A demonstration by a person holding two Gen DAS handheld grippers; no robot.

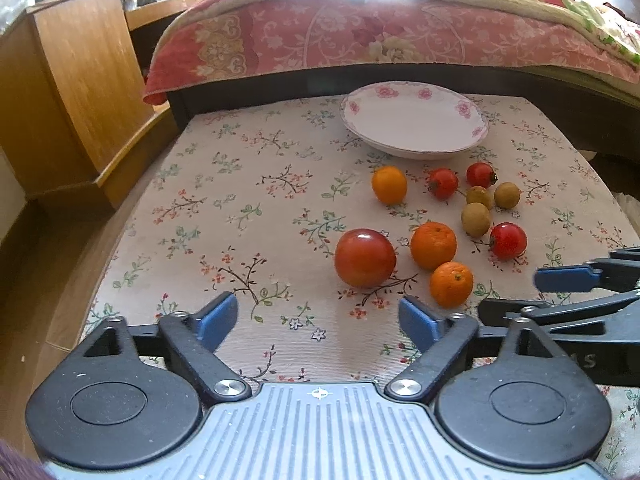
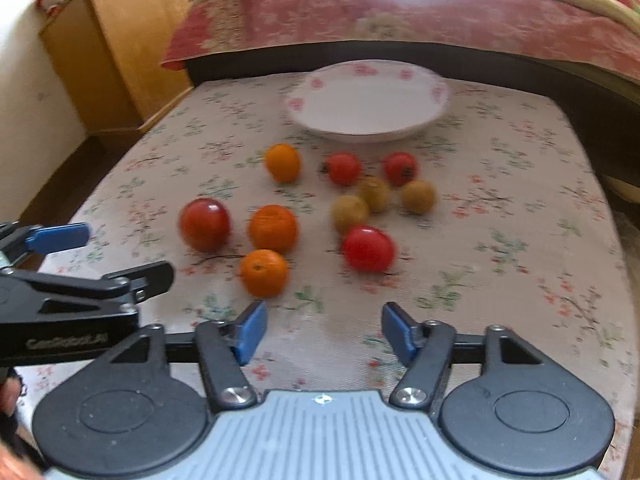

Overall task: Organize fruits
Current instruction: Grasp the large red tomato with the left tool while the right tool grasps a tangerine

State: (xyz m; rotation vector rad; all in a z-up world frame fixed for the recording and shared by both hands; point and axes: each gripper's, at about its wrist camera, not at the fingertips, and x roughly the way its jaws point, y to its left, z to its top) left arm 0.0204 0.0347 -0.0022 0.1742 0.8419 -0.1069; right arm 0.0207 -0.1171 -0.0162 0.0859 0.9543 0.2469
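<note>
Several fruits lie loose on the floral tablecloth in front of an empty white plate with pink flowers (image 1: 414,120) (image 2: 366,98). Nearest me are a large red tomato (image 1: 365,257) (image 2: 205,224) and two oranges (image 1: 433,244) (image 1: 451,283). Behind them lie a yellow-orange fruit (image 1: 389,184), small red tomatoes (image 1: 443,182) and brownish longans (image 1: 475,219). My left gripper (image 1: 318,324) is open and empty, just short of the large tomato. My right gripper (image 2: 323,332) is open and empty, near the closest orange (image 2: 263,273) and a red tomato (image 2: 368,248). The right wrist view is blurred.
The table (image 1: 240,200) stands against a bed with a red floral blanket (image 1: 360,36). A wooden bedside cabinet (image 1: 76,92) is at the left. The right gripper's fingers (image 1: 568,278) show at the right edge of the left wrist view.
</note>
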